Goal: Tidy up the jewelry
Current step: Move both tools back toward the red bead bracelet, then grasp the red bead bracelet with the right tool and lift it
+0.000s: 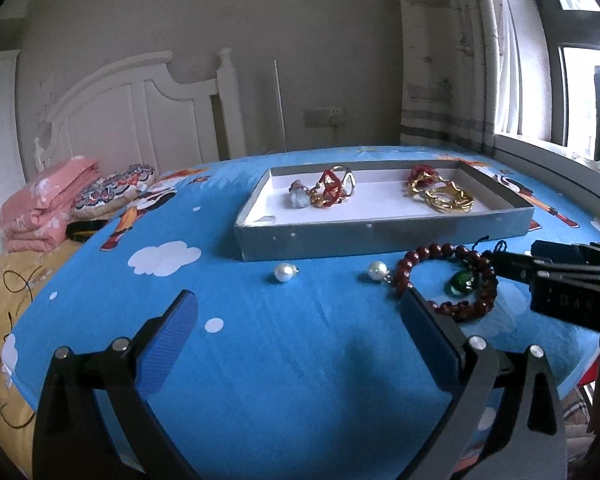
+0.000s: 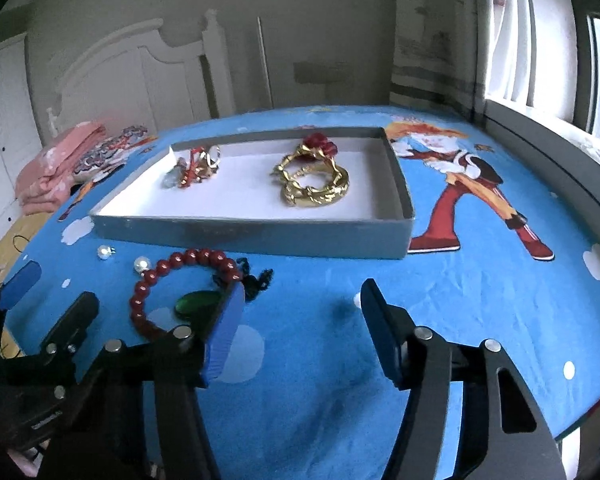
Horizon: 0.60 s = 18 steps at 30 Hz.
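A red bead bracelet (image 1: 432, 250) (image 2: 196, 258) with a black tassel lies on the blue sheet in front of the grey tray (image 1: 380, 236) (image 2: 260, 236). A green stone (image 1: 460, 282) (image 2: 198, 304) rests inside its loop. Two pearls (image 1: 285, 272) (image 2: 142, 265) lie to its left. My right gripper (image 2: 303, 290) is open, its left finger over the bracelet's right side and only sheet between the fingers. My left gripper (image 1: 298, 298) is open low over the sheet, short of the pearls. Gold bangles (image 1: 448, 198) (image 2: 316, 188) and red-and-gold pieces (image 1: 332, 190) (image 2: 194, 170) sit in the tray.
A folded pink blanket (image 1: 48, 204) and a patterned cushion (image 1: 116, 188) lie at the far left by the white headboard (image 1: 140, 112). A grey window ledge (image 2: 548, 160) runs along the right. The sheet's near edge drops off at the lower right.
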Available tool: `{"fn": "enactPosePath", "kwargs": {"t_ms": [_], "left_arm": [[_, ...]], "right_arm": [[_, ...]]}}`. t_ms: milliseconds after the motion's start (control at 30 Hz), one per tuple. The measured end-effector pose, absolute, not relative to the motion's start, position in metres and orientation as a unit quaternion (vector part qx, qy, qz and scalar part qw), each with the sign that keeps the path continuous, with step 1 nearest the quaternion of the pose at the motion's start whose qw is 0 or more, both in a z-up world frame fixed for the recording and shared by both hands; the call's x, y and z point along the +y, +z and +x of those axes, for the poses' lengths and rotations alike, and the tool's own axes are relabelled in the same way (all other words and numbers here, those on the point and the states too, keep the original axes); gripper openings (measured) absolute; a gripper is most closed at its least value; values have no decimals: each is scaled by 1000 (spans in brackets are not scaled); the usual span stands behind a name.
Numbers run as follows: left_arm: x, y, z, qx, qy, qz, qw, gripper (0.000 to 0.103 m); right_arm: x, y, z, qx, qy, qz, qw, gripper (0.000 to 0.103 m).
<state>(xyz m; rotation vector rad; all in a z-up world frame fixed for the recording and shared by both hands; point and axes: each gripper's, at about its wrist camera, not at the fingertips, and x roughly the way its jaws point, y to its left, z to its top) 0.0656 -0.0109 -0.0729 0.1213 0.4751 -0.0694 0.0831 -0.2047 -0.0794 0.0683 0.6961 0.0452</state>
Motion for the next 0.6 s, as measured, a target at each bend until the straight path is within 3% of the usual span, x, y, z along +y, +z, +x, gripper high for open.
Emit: {"fn": "enactPosePath", "kwargs": {"t_ms": [233, 500, 600], "left_arm": [[-1, -71, 67, 234, -14, 43, 971, 98], [14, -68, 67, 231, 13, 29, 972, 98], [18, -69, 68, 234, 14, 24, 972, 98]], "right_arm": [[-197, -70, 72, 308, 40, 19, 951, 57], [-149, -66, 64, 297, 126, -51, 945, 37], [-149, -70, 63, 304, 129, -45, 943, 37]]}}
